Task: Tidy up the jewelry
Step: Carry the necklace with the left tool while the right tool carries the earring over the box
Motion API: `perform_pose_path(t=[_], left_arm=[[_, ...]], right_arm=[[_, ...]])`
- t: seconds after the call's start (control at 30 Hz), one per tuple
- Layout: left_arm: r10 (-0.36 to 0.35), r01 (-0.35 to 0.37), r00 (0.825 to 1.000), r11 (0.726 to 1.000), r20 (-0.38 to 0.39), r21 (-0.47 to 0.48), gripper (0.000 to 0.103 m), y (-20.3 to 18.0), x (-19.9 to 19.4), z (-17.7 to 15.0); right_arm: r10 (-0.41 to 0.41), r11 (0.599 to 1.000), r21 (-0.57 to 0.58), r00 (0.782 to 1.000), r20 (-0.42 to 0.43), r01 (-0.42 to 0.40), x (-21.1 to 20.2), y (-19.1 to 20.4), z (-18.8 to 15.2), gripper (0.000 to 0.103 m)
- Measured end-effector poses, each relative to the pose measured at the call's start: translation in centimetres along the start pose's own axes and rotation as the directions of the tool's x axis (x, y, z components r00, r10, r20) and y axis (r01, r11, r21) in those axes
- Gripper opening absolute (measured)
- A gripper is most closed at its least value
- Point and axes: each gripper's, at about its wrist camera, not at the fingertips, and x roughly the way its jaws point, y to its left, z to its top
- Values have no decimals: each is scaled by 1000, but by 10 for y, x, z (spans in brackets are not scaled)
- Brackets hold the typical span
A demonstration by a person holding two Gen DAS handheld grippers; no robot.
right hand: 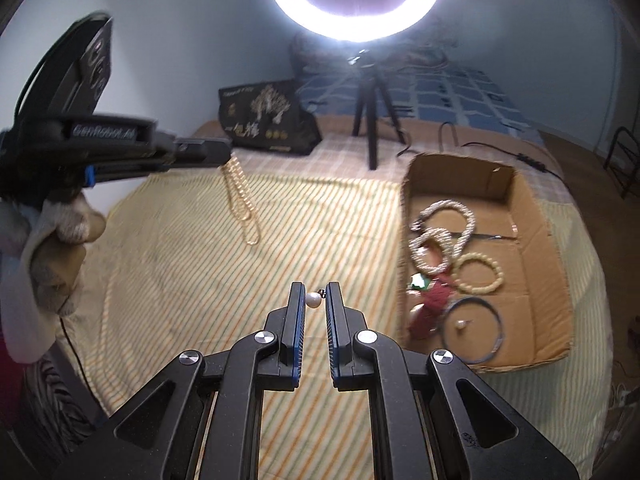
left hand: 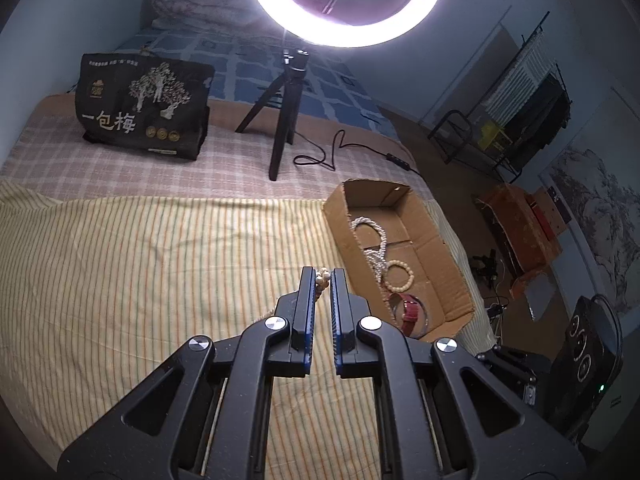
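A: Left hand-held gripper (left hand: 323,276): jaws closed on a beaded necklace (right hand: 240,204). From its own camera only a few cream beads show between the tips. From the right wrist camera, the strand hangs from the tips in a long loop over the striped sheet (left hand: 140,264).

B: Who carries it?

A: A gloved hand (right hand: 60,248), at the left edge of the right wrist view.

B: Right hand-held gripper (right hand: 316,294)?

A: Jaws nearly together, pinching a pearl earring (right hand: 313,300) at the tips; a small dark fitting sits beside the pearl. It is held above the sheet.

B: And outward?

A: Cardboard box (right hand: 532,248) on the right side of the bed, open at the top. Inside: a white bead rope (right hand: 444,232) coiled toward the far end, a cream bead bracelet (right hand: 478,272), a red strap (left hand: 412,306), a thin dark hoop (right hand: 472,330) nearest, with a single pearl inside the hoop.

B: Far edge of the bed?

A: Ring light (left hand: 346,4) on a black tripod (left hand: 280,120), cable trailing right. Dark printed bag (left hand: 144,108) at the far left.
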Motion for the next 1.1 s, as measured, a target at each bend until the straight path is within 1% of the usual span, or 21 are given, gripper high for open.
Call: perform_pose_path(t=[0.27, 0.53, 0.77, 0.93, 1.1], left_arm=[[-43, 43, 999, 999, 6, 28, 5, -28, 2, 3], [-77, 76, 997, 996, 2, 46, 5, -54, 13, 7], [-95, 95, 995, 993, -6, 63, 5, -75, 27, 11], [-105, 106, 994, 992, -13, 75, 5, -87, 40, 16], [-115, 117, 993, 991, -22, 67, 5, -93, 53, 20]], right_arm=[[-36, 997, 67, 998, 49, 33, -23, -32, 5, 9], [-78, 990, 124, 995, 70, 68, -38, -63, 7, 9], [-99, 983, 162, 993, 66, 87, -37, -86, 9, 9], [-104, 980, 175, 993, 63, 92, -33, -96, 11, 9], [-104, 979, 184, 993, 54, 92, -29, -103, 10, 9]])
